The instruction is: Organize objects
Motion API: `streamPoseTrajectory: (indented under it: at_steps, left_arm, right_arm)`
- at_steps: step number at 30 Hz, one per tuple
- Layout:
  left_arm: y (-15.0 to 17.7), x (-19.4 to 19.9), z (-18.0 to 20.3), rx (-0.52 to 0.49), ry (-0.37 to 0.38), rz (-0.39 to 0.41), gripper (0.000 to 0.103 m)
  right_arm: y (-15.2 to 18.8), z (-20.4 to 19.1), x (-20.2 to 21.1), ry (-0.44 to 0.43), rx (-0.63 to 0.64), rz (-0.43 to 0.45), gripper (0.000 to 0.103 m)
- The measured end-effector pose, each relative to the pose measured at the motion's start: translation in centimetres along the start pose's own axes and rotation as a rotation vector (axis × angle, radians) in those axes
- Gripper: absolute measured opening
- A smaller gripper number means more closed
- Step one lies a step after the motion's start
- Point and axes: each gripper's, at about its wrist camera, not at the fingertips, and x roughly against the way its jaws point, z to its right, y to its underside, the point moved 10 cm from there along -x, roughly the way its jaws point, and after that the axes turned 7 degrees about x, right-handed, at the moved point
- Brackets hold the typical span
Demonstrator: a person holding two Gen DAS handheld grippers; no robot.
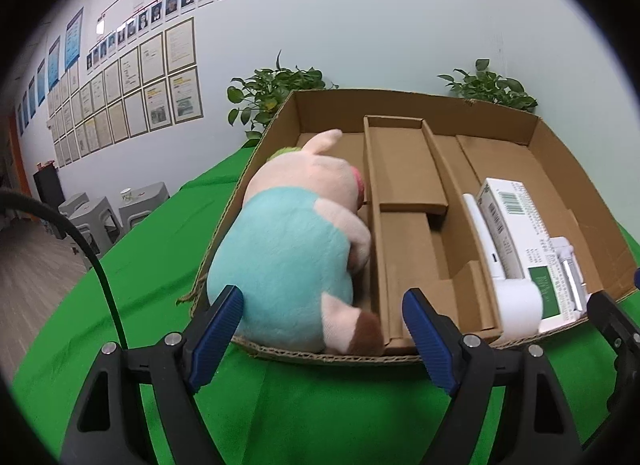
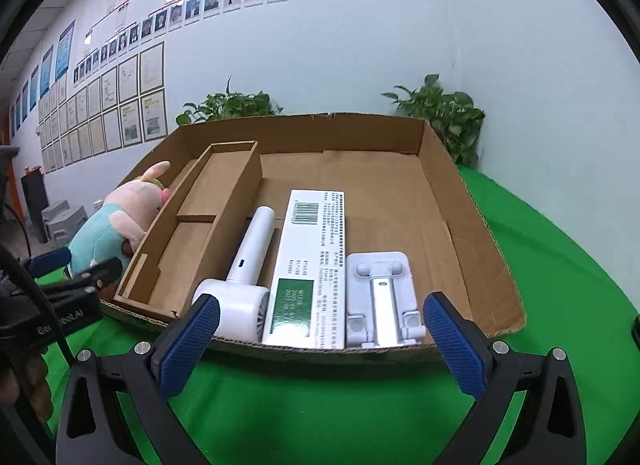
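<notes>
A plush pig (image 1: 288, 249) in a light blue shirt lies in the left compartment of an open cardboard box (image 1: 400, 101). Its rear end pokes over the near rim, between the fingers of my left gripper (image 1: 322, 305), which is open; the right pad stands clear of it. In the right wrist view a white handheld fan (image 2: 248, 277), a long white carton with a barcode and green label (image 2: 316, 265) and a white folding stand (image 2: 380, 293) lie side by side in the box's right part. My right gripper (image 2: 322, 305) hangs open just before the near rim, holding nothing.
A cardboard divider insert (image 2: 208, 217) separates the compartments. The box sits on a green cloth (image 2: 320, 405). Two potted plants (image 2: 440, 117) stand behind it against the wall. Grey stools (image 1: 92, 217) stand on the floor at the left. A black cable (image 1: 96, 265) curves past the left gripper.
</notes>
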Motion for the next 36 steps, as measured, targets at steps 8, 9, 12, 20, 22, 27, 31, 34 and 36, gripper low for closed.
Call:
streamPoseTrajectory:
  at_steps: [8,9,12,20,22,27,31,34,36]
  left_arm:
    - [0.8,-0.8,0.3,-0.027,-0.027,0.038,0.086]
    - [0.8,-0.9,0.4,-0.029,-0.024,0.031,0.088]
    - [1.0,-1.1,0.5,-0.030,-0.016,0.018,0.094]
    - [1.3,-1.7,0.3,0.009,0.013,-0.016,0.102]
    - [1.3,-1.7,0.3,0.009,0.013,-0.017,0.102]
    - [1.4,-1.7,0.3,0.009,0.013,-0.017,0.102]
    - [1.4,-1.7,0.3,0.009,0.013,-0.017,0.102]
    - [1.4,-1.7,0.3,0.010,0.013,-0.017,0.102]
    - [1.4,-1.7,0.4,0.010,0.013,-0.017,0.102]
  right_arm:
    - [1.7,2.1,-1.2,0.071,-0.059,-0.039,0.102]
    - [1.9,2.2,-1.4,0.081,-0.059,-0.051,0.102]
    - [2.4,2.4,-1.9,0.083,-0.071,-0.086,0.103]
    - [3.2,2.4,-2.8,0.086,-0.081,-0.139,0.103]
    - [3.2,2.3,-2.9,0.087,-0.081,-0.140,0.103]
    - [3.2,2.2,-2.8,0.089,-0.080,-0.140,0.103]
    - [3.2,2.2,-2.8,0.089,-0.080,-0.140,0.103]
    - [3.2,2.2,-2.8,0.089,-0.081,-0.140,0.103]
    - [3.2,2.2,-2.8,0.089,-0.081,-0.140,0.103]
